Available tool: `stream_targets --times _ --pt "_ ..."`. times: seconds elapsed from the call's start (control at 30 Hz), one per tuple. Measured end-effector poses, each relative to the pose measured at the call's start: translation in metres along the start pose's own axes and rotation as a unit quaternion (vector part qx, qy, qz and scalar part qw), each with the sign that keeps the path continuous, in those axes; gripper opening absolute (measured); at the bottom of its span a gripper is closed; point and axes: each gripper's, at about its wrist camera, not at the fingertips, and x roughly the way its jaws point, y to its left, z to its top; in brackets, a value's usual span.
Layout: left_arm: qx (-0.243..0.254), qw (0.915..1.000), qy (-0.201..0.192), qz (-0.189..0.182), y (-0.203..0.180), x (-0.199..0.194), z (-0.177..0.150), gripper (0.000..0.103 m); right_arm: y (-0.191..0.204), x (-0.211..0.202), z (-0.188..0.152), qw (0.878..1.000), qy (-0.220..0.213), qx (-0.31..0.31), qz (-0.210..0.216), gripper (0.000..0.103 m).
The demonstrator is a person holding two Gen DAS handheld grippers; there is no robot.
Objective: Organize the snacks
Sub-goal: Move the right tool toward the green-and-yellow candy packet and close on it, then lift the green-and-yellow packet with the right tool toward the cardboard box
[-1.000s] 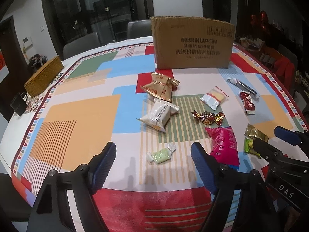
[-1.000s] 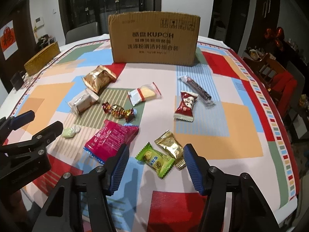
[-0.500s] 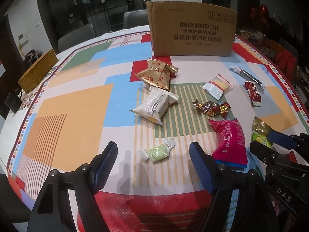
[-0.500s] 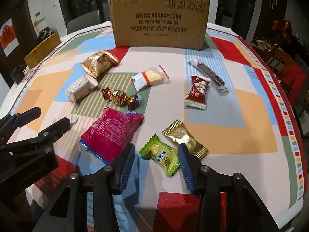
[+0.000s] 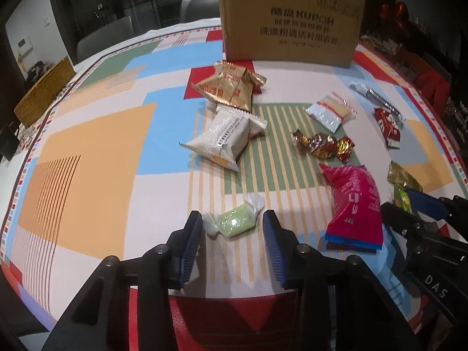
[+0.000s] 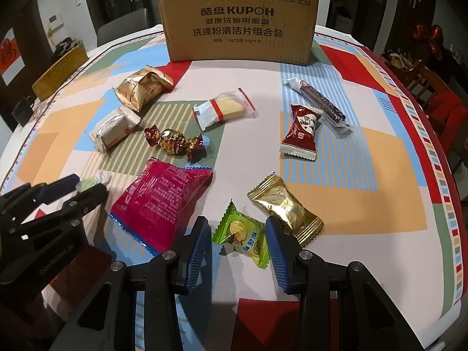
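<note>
The cardboard box [image 6: 239, 20] stands at the far edge of the surface [image 6: 380, 158], well apart from both sweets, so any carry there is long. The pink packet [image 6: 159, 204] lies just beside both targets and could be nudged. The left hand-held gripper [image 5: 232, 244] has just been closing around the pale green candy [image 5: 234, 219]; its pads are not yet pressing. The right hand-held gripper [image 6: 238, 245] brackets the green sachet [image 6: 244, 234], whose slick, partly raised wrapper may slip out or get pinched only by an edge.

Wrapped snacks lie scattered mid-tablecloth [image 6: 380, 193]; a pale green candy [image 5: 234, 221] and a green packet [image 6: 242, 235] lie nearest its front edge.
</note>
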Motion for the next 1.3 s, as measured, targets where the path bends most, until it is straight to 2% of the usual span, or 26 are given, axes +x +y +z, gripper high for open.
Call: stream_targets --times 0.1,0.17,0.23,0.33,0.8,1.3 --pt "-0.001 1.0000 0.000 -0.003 0.000 -0.001 -0.001 0.040 0.000 0.000 0.000 1.000 0.001 -0.004 -0.002 0.042" --pt "0.001 1.0000 -0.001 -0.009 -0.001 -0.001 -0.002 0.033 0.000 0.000 -0.001 1.000 0.001 -0.004 -0.002 0.039" --pt "0.003 0.9999 -0.002 -0.010 -0.003 -0.001 -0.001 0.030 -0.002 -0.001 -0.001 1.000 0.000 0.002 0.000 0.028" --pt "0.004 0.9998 -0.002 -0.019 -0.003 -0.002 -0.001 0.029 -0.006 -0.001 -0.001 1.000 -0.001 0.011 0.008 0.019" --pt "0.001 0.9996 -0.021 -0.018 -0.002 -0.015 0.005 0.028 -0.007 -0.012 0.004 1.000 -0.023 0.007 0.006 0.018" --pt "0.004 0.9991 -0.039 -0.015 -0.002 -0.033 0.027 0.028 -0.012 -0.028 0.027 0.999 -0.051 0.008 0.001 0.018"
